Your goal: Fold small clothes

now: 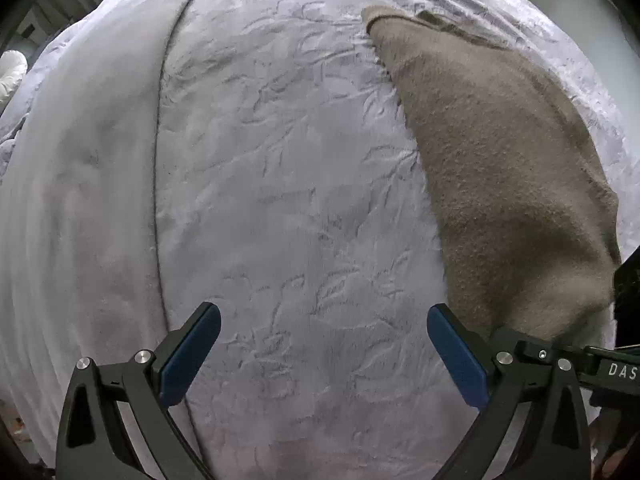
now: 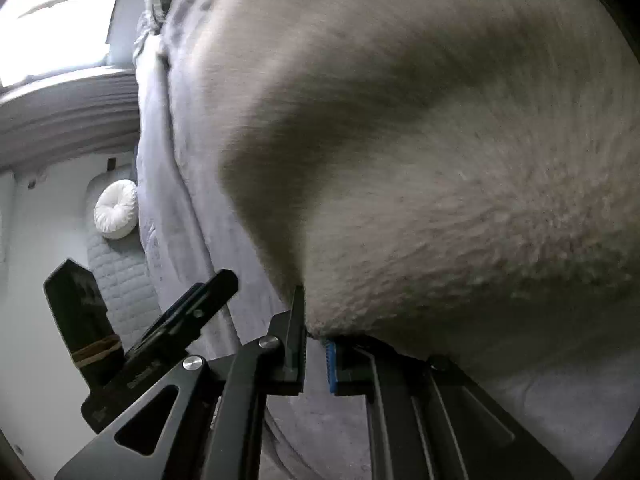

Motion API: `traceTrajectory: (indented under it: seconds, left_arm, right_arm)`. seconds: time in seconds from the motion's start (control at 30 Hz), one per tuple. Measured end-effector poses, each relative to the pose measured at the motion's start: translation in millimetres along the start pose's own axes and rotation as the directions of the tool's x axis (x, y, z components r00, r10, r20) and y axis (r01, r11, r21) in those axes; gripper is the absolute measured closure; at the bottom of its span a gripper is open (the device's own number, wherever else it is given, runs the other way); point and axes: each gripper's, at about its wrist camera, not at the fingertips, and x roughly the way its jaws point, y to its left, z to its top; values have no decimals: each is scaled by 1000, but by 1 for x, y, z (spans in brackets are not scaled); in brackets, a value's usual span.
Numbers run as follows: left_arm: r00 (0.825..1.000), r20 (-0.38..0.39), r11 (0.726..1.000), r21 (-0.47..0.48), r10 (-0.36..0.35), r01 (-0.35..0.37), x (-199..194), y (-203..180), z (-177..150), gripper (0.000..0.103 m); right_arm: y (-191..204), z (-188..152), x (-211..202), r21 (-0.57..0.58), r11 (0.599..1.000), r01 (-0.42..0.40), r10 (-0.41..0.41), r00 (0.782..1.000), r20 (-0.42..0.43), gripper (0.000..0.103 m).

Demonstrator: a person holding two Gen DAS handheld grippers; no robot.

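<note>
1. So far, little of the folding looks done: the taupe fleece garment lies mostly spread on the bed, with only its near corner raised, so by this reading the first fold is just starting and the later folds remain.
2. The right gripper is clenched on that near corner, the cloth pinched between its fingers and rising in a soft tent above them.
3. The left gripper is released, its blue pads wide apart and holding nothing, hovering over the lavender blanket just beside the garment's left edge.
4. The garment is nubbly, thick and limp; the blanket is plush, embossed with leafy patterns, with a smooth band along its left side. A round white cushion sits well apart.
</note>
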Motion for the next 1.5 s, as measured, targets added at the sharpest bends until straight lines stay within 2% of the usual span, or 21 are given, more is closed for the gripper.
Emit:
traceTrajectory:
  seconds: [0.13, 0.27, 0.4, 0.43, 0.53, 0.57, 0.6, 0.7, 1.07, 1.13, 1.2, 1.3, 1.5]
  left_arm:
    - [1000, -1, 1000, -1, -2, 2, -4, -1, -5, 0]
    - [1000, 2, 1000, 1, -5, 5, -7, -3, -8, 0]
    - [1000, 9, 1000, 10, 0, 0, -9, -16, -3, 0]
    - [1000, 10, 1000, 11, 1, -1, -10, -18, -3, 0]
    - [1000, 10, 1000, 12, -1, 0, -11, -21, 3, 0]
    - [1000, 9, 1000, 12, 0, 0, -10, -23, 3, 0]
    - [1000, 8, 1000, 12, 2, -2, -7, -29, 4, 0]
    - [1000, 3, 1000, 13, 4, -4, -7, -29, 7, 0]
    - [1000, 9, 1000, 14, 25, -26, -9, -38, 17, 0]
    - [999, 10, 999, 14, 35, -35, -11, -39, 19, 0]
    - [999, 3, 999, 8, 38, -38, -10, -38, 20, 0]
    - [1000, -6, 999, -17, 28, -29, -10, -34, 26, 0]
    - [1000, -4, 996, -79, 28, -28, -13, -22, 40, 0]
  right_arm:
    - [20, -6, -14, -112, 992, 61, -65, 997, -34, 90]
    - [45, -7, -48, -241, 962, 126, -121, 992, 36, 90]
    - [59, 8, -83, -294, 916, 272, -225, 957, 184, 88]
    - [57, 14, -90, -286, 905, 315, -259, 941, 218, 87]
    - [44, 31, -95, -237, 872, 427, -366, 893, 263, 86]
    - [35, 34, -96, -212, 867, 451, -393, 881, 263, 87]
    - [27, 37, -98, -190, 870, 455, -403, 878, 256, 87]
    - [7, 41, -108, -132, 918, 374, -336, 910, 241, 87]
    - [0, 36, -128, -107, 927, 359, -323, 910, 258, 86]
    - [4, 38, -125, -106, 928, 357, -321, 911, 260, 83]
    - [7, 38, -127, -105, 930, 351, -313, 911, 266, 69]
    - [16, 37, -128, -128, 926, 355, -309, 908, 282, 56]
    - [26, 37, -131, -163, 918, 363, -305, 905, 297, 45]
